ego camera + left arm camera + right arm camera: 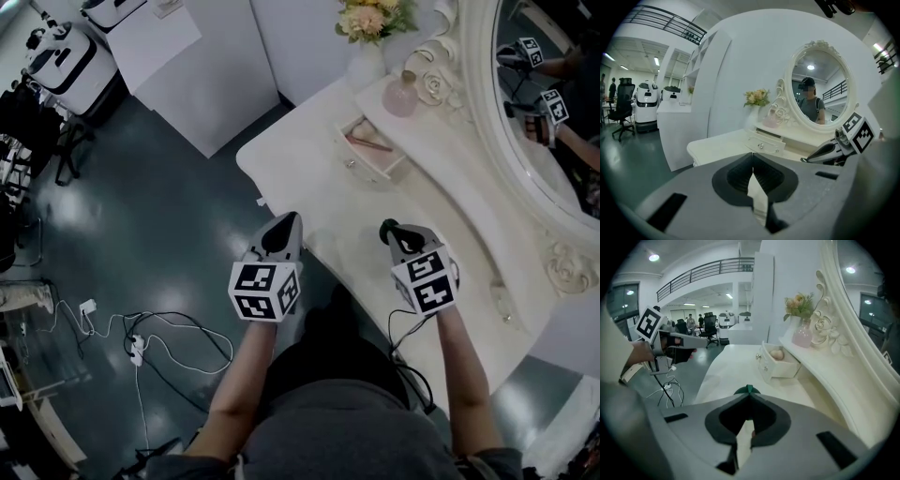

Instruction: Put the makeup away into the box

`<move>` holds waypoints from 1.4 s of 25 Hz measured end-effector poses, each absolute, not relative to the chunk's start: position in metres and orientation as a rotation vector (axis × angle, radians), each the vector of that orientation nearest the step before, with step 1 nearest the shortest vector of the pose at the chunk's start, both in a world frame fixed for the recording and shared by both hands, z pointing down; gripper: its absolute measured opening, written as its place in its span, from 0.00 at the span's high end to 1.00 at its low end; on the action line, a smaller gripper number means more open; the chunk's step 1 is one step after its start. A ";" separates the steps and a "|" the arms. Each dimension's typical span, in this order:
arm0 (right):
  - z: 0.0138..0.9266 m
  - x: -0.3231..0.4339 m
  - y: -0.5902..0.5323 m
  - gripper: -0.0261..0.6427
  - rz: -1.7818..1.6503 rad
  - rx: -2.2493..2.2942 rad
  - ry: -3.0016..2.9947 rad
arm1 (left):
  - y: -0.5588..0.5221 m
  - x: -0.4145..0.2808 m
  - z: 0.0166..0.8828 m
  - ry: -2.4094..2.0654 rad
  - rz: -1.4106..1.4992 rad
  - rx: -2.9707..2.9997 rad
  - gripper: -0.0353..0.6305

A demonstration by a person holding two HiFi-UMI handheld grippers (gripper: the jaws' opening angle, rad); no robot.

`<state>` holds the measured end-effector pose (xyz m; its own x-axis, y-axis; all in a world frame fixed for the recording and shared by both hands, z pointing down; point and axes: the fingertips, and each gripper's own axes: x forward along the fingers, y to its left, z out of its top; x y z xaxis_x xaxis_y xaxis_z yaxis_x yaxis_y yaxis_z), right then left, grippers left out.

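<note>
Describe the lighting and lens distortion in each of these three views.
Head view: dim, soft light patches on the glossy floor. Left gripper view: fisheye with dark corners; a blur patch sits in the mirror. Right gripper view: fisheye bends the mirror frame; the dark green item at the jaw tips looks soft.

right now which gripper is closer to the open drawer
Right. The right gripper, shut on a small dark green item, is over the tabletop straight in front of the open drawer. The left gripper is farther off, by the table's edge.
</note>
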<state>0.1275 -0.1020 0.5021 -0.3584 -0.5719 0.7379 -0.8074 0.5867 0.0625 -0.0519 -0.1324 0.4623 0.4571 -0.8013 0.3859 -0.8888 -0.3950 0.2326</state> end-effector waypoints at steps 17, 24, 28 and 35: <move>0.434 0.142 -0.141 0.95 0.280 1.355 -2.208 | -0.153 -0.018 0.429 -1.457 0.302 2.406 0.94; 0.428 0.142 -0.156 0.95 0.283 1.410 -2.200 | -0.170 -0.016 0.429 -1.418 0.306 2.430 0.94; 0.420 0.139 -0.170 0.95 0.289 1.463 -2.185 | -0.187 -0.016 0.432 -1.365 0.311 2.453 0.94; 0.411 0.129 -0.204 0.95 0.265 1.530 -2.130 | -0.224 -0.016 0.431 -1.270 0.305 2.499 0.94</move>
<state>0.1288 -0.2044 0.4108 -0.2431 -0.8306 0.5010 -0.9280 0.3495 0.1293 -0.0163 -0.2245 0.4310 0.5817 -0.7438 0.3294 -0.8122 -0.5533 0.1851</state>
